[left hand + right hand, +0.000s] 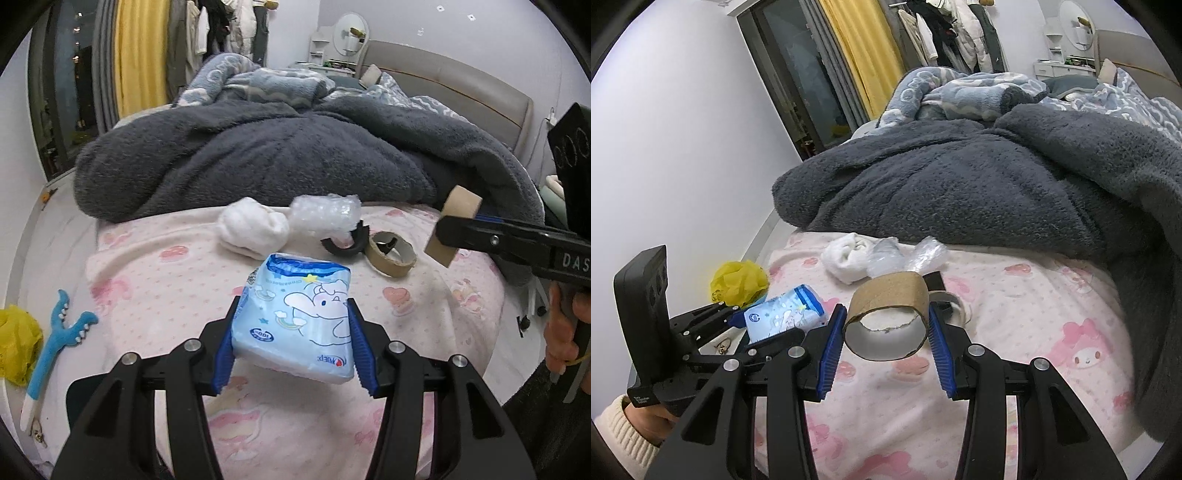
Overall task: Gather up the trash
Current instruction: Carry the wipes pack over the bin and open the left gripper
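Observation:
My left gripper (293, 314) is shut on a blue tissue pack (295, 317) with a cartoon print, held above the pink bed sheet (147, 273). The same tissue pack (783, 312) shows at the left in the right wrist view. My right gripper (886, 317) is shut on a cardboard tape core (888, 315), lifted off the sheet; that tape core (452, 225) appears at the right in the left wrist view. On the sheet lie a white wad (253, 229), crumpled clear plastic (325, 214), a black curved piece (345, 243) and a second cardboard ring (391, 253).
A dark grey fleece blanket (258, 158) is heaped across the bed behind the trash. A yellow plastic bag (16, 343) and a blue toy (55, 343) lie at the bed's left edge. A hand (565, 332) holds the right gripper's handle.

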Available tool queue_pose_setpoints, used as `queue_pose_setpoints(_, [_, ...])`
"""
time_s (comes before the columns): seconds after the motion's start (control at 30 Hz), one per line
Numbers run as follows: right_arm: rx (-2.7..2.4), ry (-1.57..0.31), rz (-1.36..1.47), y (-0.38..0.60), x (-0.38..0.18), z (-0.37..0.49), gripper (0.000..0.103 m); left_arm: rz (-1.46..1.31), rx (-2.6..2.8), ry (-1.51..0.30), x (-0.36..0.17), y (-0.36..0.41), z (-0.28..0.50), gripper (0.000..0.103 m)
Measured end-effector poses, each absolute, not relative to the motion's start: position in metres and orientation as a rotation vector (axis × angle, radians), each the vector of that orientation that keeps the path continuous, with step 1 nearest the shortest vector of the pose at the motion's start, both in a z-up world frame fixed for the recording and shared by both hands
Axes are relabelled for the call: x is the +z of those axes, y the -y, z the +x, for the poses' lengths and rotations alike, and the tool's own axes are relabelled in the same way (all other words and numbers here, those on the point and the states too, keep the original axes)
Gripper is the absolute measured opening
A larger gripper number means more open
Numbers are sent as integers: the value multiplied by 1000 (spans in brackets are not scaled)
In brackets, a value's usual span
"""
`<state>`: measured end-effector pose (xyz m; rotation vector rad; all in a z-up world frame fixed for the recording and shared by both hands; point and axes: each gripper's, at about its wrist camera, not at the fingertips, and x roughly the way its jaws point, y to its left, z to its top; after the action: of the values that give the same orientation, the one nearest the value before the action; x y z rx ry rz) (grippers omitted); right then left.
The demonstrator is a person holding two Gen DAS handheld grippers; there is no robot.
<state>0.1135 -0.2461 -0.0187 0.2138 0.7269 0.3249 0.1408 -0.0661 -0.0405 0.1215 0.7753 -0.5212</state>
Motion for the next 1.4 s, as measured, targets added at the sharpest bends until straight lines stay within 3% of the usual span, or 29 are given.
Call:
queue_pose_setpoints(0.87, [474,-721,151,149,-4,115,45,-14,-186,-762,-27,-59,127,56])
queue_pose_setpoints(1.4, [612,-749,83,52,-8,122,45,-80,-56,-879,-65,-146,121,56])
